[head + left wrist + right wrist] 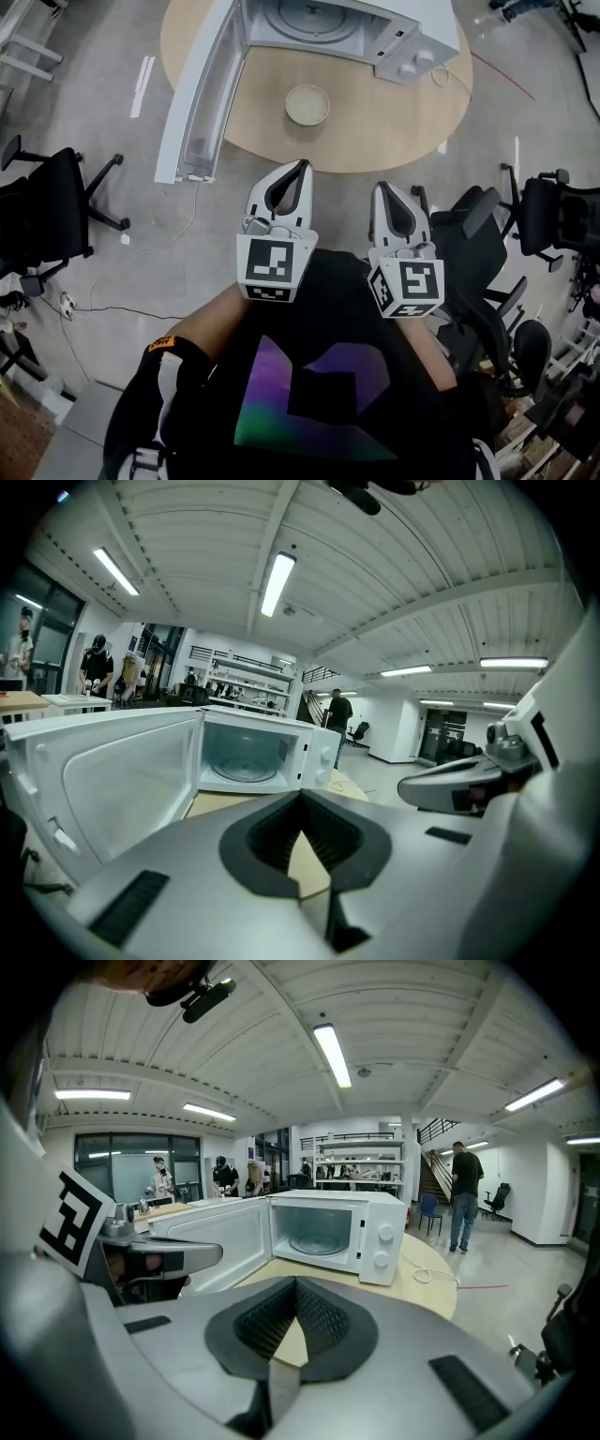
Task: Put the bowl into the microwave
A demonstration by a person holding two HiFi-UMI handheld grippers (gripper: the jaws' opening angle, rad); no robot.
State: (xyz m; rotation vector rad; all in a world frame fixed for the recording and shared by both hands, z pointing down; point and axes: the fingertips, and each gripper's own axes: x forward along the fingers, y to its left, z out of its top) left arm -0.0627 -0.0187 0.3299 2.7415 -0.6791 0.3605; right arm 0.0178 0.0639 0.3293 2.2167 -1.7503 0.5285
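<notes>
A shallow beige bowl [307, 104] sits on the round wooden table [394, 127], in front of the white microwave [375, 33]. The microwave door [200, 98] stands wide open to the left, and the glass turntable [309, 17] shows inside. My left gripper [301, 166] and right gripper [382, 188] hang side by side short of the table's near edge, both shut with nothing in them. In the left gripper view the closed tips [300, 797] point toward the open microwave [251, 757]. The right gripper [296, 1281] faces the microwave [328, 1232] too. The bowl is hidden in both gripper views.
Black office chairs stand on the floor at the left [47, 220] and right [553, 211], with another [473, 230] close beside my right gripper. A white cable [441, 75] lies by the microwave's right side. A person [463, 1194] stands far off.
</notes>
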